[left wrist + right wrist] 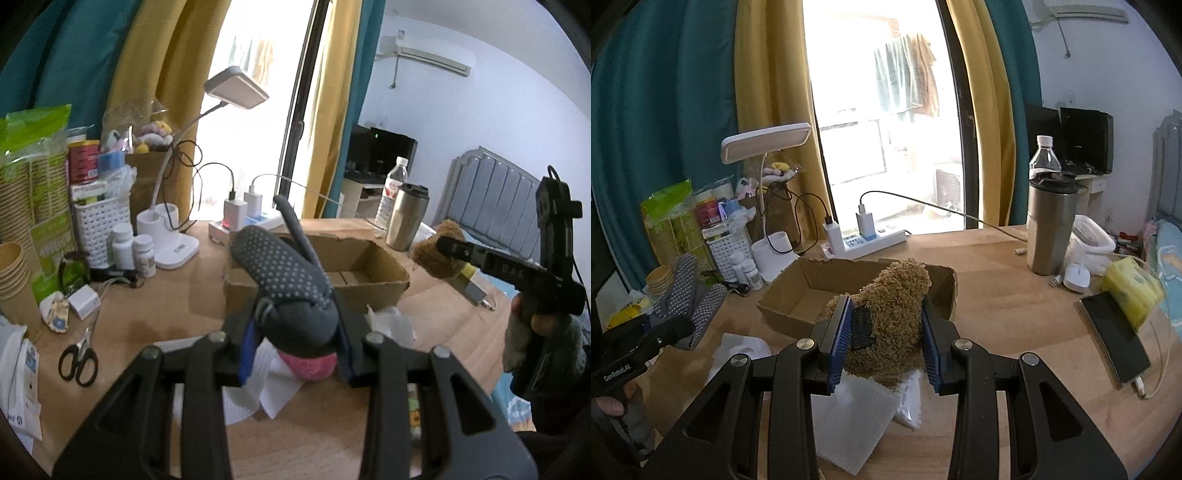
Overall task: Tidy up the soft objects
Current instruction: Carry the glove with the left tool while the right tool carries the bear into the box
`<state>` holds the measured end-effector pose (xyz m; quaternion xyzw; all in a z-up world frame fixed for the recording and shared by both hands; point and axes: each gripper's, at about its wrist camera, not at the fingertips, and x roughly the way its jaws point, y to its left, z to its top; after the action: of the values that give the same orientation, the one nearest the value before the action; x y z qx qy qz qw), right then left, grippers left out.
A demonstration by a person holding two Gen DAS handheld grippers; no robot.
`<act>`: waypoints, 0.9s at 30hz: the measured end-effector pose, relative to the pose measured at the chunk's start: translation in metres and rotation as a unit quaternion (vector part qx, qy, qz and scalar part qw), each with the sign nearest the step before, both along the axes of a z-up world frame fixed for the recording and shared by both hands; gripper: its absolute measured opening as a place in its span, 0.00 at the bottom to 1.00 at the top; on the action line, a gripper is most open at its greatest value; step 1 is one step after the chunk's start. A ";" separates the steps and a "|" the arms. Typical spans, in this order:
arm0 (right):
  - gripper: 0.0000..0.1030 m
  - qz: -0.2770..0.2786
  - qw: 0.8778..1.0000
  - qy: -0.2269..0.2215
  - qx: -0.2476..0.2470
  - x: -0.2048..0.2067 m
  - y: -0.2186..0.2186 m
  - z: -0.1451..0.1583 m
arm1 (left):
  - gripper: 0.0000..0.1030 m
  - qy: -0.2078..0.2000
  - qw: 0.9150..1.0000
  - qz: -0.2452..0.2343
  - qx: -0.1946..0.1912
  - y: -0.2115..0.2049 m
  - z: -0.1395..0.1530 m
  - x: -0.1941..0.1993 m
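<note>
Left of the jaws, scissors (78, 360) lie on the desk (147, 314); a steel tumbler (1051, 225) and water bottle (1044, 157) stand right.

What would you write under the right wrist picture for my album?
The right gripper holds a fuzzy brown teddy bear above the wooden table, in front of an open cardboard box.
</note>
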<state>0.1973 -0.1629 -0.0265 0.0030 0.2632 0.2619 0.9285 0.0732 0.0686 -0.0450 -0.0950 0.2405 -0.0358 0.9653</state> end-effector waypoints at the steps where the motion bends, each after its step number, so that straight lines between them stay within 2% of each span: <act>1: 0.36 0.002 1.000 0.001 0.001 0.001 0.000 -0.001 | 0.35 0.001 1.000 -0.001 0.001 -0.001 0.001 0.004; 15: 0.37 0.019 0.999 0.025 0.018 0.043 0.000 -0.021 | 0.35 0.032 0.999 -0.011 0.005 -0.011 -0.003 0.065; 27: 0.38 0.041 0.999 0.024 0.022 0.076 0.009 -0.028 | 0.36 0.045 0.999 -0.027 -0.005 -0.022 -0.011 0.115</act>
<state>0.2730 -0.1537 -0.0547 0.0187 0.2796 0.3050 0.9102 0.1878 0.0465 -0.0557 -0.0945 0.2861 -0.0589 0.9517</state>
